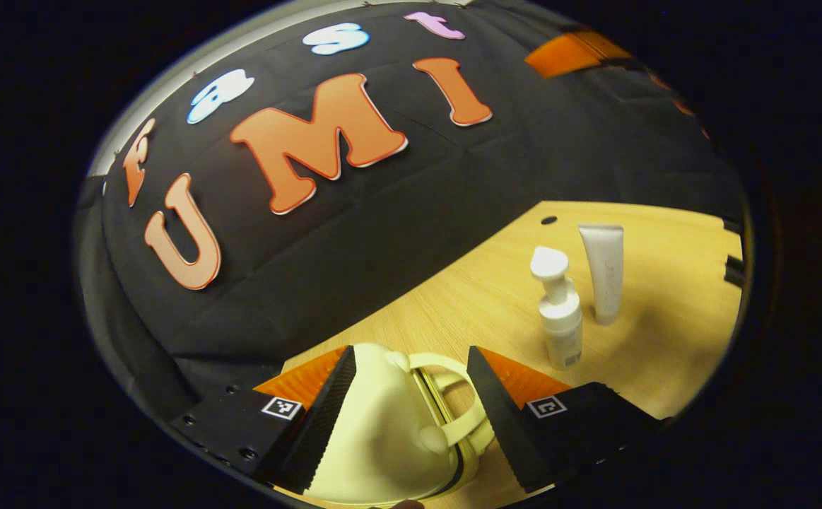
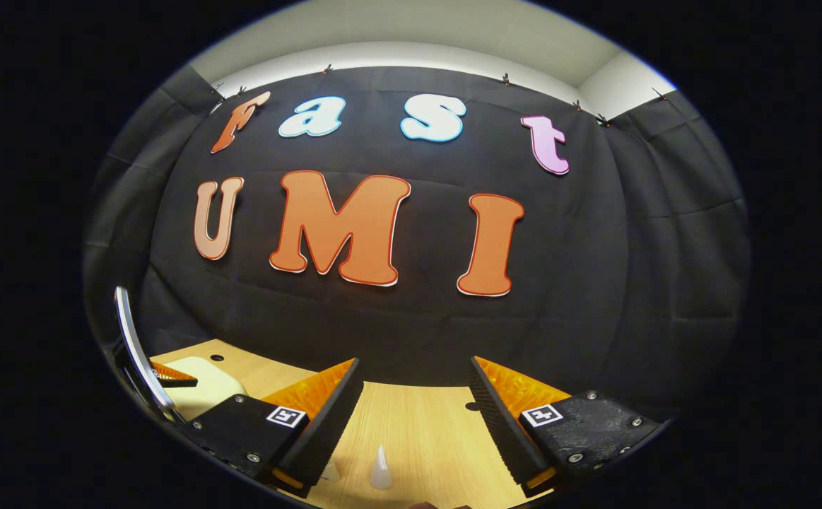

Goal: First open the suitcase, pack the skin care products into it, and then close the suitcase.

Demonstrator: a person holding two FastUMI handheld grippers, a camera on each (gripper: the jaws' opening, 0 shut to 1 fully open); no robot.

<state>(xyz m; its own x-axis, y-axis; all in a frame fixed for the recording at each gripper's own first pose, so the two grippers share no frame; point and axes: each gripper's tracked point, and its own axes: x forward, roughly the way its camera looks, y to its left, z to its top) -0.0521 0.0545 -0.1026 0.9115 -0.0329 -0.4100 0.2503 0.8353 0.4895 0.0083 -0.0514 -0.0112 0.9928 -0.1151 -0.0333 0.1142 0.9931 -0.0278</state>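
Desk [image 1: 665, 353] of pale wood carries everything we see, and we place the rest against the suitcase [image 1: 382, 431], a small cream hard-shell case that lies shut at the desk's near edge in the left gripper view. Its seam and its handle [image 1: 456, 403] face toward the two skin care products. Our left hand-held gripper [image 1: 411, 367] hangs over the suitcase with its two fingers spread wide, one on each side of the shell; we cannot tell whether either pad touches it, and it grips nothing. Beyond the suitcase's handle side, well apart from it, a white pump bottle [image 1: 560, 318] stands upright, and just past that a white tube [image 1: 604, 272] stands on its cap, the two near each other but not touching.

In the right gripper view the suitcase [image 2: 202, 385] shows as a cream corner far off at the left edge of the desk [image 2: 418, 431]. Our right hand-held gripper [image 2: 415, 396] is released too, fingers apart over bare wood, with a small white pointed tip [image 2: 381, 470] of some product showing between them at the bottom; we cannot tell which product it is.
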